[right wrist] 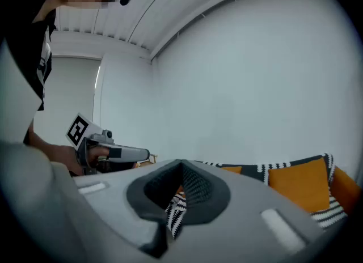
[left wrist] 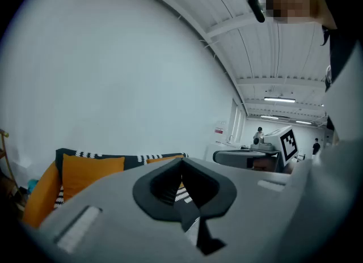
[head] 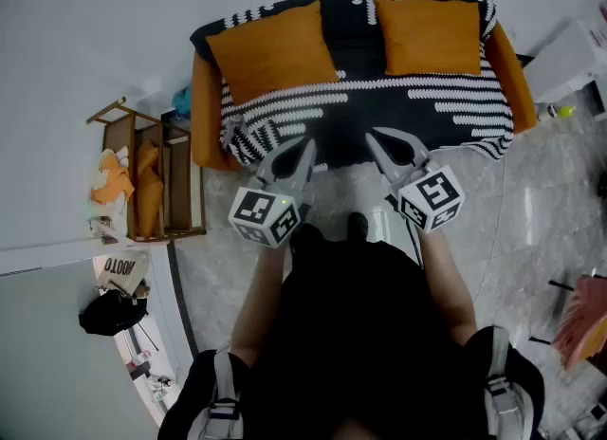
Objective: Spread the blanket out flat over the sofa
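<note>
Fingers [head: 289, 165] of left gripper [head: 308, 144] and right gripper [head: 372, 135] are pressed together, empty. Blanket [head: 398, 97] already covers the sofa [head: 202, 116] (its left front corner looks rumpled), so only smoothing seems left.

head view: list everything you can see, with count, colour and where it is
sofa: 1, orange, top middle of the view
blanket: 1, black with white stripes, draped over the sofa's back and seat
cushions: 2, orange, leaning side by side on the sofa's back
wooden rack: 1, brown, at the picture's left of the sofa
orange cloth: 1 heap, orange, in the rack
bag: 1, black, below the rack in the picture
white unit: 1, white, at the picture's right of the sofa
shoes: 2, black, below the two grippers
left gripper: 1, grey with marker cube, claw shut, in front of the sofa
right gripper: 1, grey with marker cube, claw shut, beside the left one
</note>
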The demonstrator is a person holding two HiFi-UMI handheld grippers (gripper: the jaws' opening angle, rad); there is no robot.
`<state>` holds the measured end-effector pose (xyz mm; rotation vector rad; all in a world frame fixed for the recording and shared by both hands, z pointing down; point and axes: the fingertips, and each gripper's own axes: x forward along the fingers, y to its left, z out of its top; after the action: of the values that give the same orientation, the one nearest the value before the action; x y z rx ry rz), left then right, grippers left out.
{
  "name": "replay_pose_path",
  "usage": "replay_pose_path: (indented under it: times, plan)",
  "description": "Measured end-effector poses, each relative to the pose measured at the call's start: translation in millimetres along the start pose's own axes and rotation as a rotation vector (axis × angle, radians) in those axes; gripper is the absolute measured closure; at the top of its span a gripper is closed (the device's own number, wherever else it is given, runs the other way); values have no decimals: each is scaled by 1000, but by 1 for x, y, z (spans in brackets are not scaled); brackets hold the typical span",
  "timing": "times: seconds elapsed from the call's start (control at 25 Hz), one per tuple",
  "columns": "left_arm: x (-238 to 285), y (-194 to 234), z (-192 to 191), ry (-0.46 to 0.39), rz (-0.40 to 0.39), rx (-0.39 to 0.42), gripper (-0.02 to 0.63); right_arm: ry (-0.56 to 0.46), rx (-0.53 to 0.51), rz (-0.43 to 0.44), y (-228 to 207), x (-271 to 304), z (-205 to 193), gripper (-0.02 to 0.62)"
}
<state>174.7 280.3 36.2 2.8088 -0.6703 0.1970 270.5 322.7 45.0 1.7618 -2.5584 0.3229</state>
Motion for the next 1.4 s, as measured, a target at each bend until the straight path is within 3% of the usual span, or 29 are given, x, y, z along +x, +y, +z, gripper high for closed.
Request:
replay_pose_path:
  times: [0.56, 0.92, 1.24, 1.4]
  plan:
    - [6, -9, -7, 22, 17, -17, 595, -20, 43, 36, -4, -4, -1, 594]
    - [-3, 3, -19, 46, 90, -45, 594, 3, 78, 71, -7, 4, -12, 594]
    - [-25, 49, -24, 45, 159, -55, 594, 36, 83, 114, 12, 45, -19, 594]
    - [-30, 79, -30, 71, 155, -58, 595, 60, 82, 111, 18, 72, -22, 594]
